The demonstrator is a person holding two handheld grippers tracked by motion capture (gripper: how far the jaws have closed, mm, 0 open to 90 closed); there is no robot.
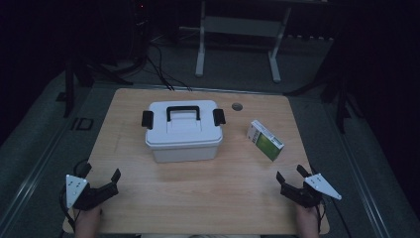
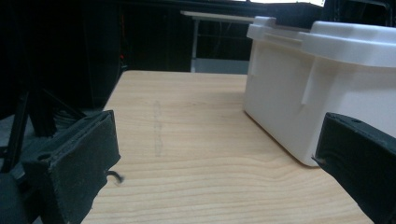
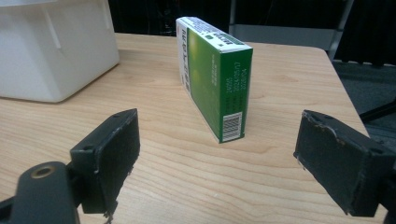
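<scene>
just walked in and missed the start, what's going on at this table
A person sits at a light wooden table with a claw in each hand, both near the front edge. The left claw and the right claw are open and hold nothing. A white plastic storage box with black handle and latches stands closed mid-table. To its right a green and white cardboard carton stands on its long edge, in line with the right claw. Nothing is being touched.
</scene>
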